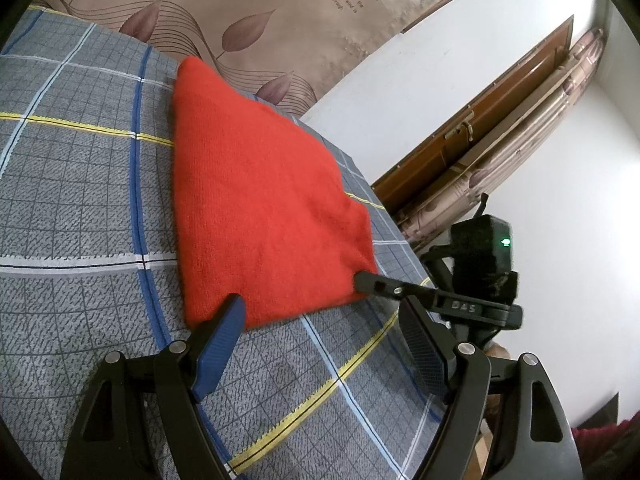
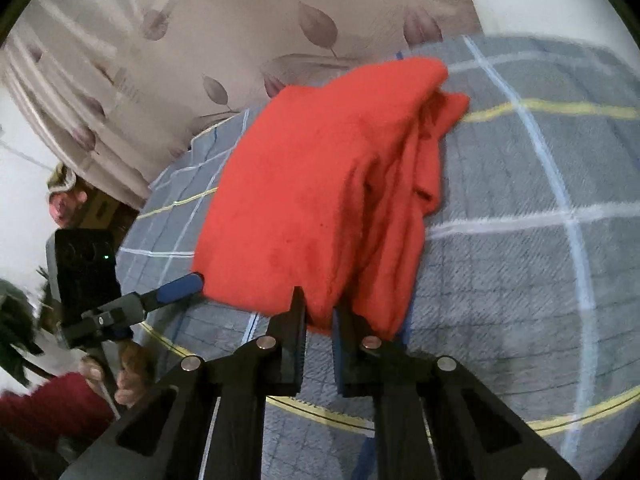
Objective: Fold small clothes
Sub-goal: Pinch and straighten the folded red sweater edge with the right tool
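A red knit garment (image 1: 260,200) lies on the grey plaid bedsheet (image 1: 80,200), its near edge at my left gripper (image 1: 320,304). That gripper is open: the blue finger (image 1: 224,324) rests at the garment's near corner, and nothing is pinched. My right gripper (image 2: 320,304) is shut on the garment's (image 2: 304,184) near hem, and the cloth bunches into folds to the right of the grip. In the left wrist view the right gripper's fingertips (image 1: 364,280) bite the garment's right corner. The left gripper's blue finger (image 2: 180,286) touches the garment's left corner.
A wall with leaf-patterned paper (image 1: 240,8) runs behind the bed. The bed's edge (image 1: 400,240) drops off beside a white wall and a brown wooden door (image 1: 480,136). A person's hand (image 2: 132,376) and red sleeve (image 2: 48,408) hold the left gripper's handle.
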Demonstrator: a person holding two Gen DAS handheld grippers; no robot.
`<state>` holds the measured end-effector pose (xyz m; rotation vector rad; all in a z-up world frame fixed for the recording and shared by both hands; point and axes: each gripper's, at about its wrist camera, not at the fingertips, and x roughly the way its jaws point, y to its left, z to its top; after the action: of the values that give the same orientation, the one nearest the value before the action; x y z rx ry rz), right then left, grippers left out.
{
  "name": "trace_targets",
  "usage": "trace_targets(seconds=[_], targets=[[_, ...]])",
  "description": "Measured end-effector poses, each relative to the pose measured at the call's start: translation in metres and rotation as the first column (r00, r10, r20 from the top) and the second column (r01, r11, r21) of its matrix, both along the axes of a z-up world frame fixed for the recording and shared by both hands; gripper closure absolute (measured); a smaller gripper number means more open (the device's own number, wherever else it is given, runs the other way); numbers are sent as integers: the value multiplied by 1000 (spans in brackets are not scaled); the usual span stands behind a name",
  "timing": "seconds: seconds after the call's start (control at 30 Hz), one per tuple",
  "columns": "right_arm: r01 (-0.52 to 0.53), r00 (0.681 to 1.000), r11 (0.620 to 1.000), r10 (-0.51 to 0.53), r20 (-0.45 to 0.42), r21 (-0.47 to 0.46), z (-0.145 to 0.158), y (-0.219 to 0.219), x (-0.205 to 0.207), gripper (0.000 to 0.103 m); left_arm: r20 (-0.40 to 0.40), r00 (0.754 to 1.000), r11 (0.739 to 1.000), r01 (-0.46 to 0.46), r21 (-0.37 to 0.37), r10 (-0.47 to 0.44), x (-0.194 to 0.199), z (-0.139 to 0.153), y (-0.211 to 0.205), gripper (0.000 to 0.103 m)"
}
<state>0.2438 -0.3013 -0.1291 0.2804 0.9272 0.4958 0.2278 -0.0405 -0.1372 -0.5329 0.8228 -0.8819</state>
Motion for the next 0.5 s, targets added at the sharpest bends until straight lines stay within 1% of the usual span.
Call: trace_targets(seconds=[0.07, 0.1, 0.13, 0.23, 0.27, 0.33, 0.43, 0.5], targets=[[3, 999, 1000, -2, 51, -11, 16, -5, -9, 95, 0, 1000, 1000, 1, -1, -1, 0, 0, -1, 24], [4, 998, 1000, -2, 58, -29, 20, -7, -12, 95, 0, 1000, 1000, 2, -1, -2, 0, 0, -1, 24], [7, 999, 999, -4, 49, -46, 18, -9, -11, 96, -1, 1000, 1000, 2, 0, -2, -1, 0, -1, 24], [2, 1000, 998, -4, -30, -65, -7, -12, -4, 97, -1, 1000, 1000, 2, 1, -2, -2, 0, -2, 24], [5, 999, 999, -7, -36, -51, -12, -14, -3, 97, -1, 1000, 1000, 1, 1, -1, -2, 0, -2, 24], [22, 999, 1000, -23, -29, -22, -11, -19, -2, 97, -2, 1000, 1000, 0, 0, 0, -2, 0, -2, 24], [15, 999, 1000, -15, -30, -11, -13, -20, -5, 97, -1, 1000, 1000, 0, -1, 0, -2, 0, -2, 24], [9, 999, 1000, -9, -33, 4, -13, -22, -5, 94, 2, 1000, 1000, -3, 2, 3, -2, 0, -2, 24]])
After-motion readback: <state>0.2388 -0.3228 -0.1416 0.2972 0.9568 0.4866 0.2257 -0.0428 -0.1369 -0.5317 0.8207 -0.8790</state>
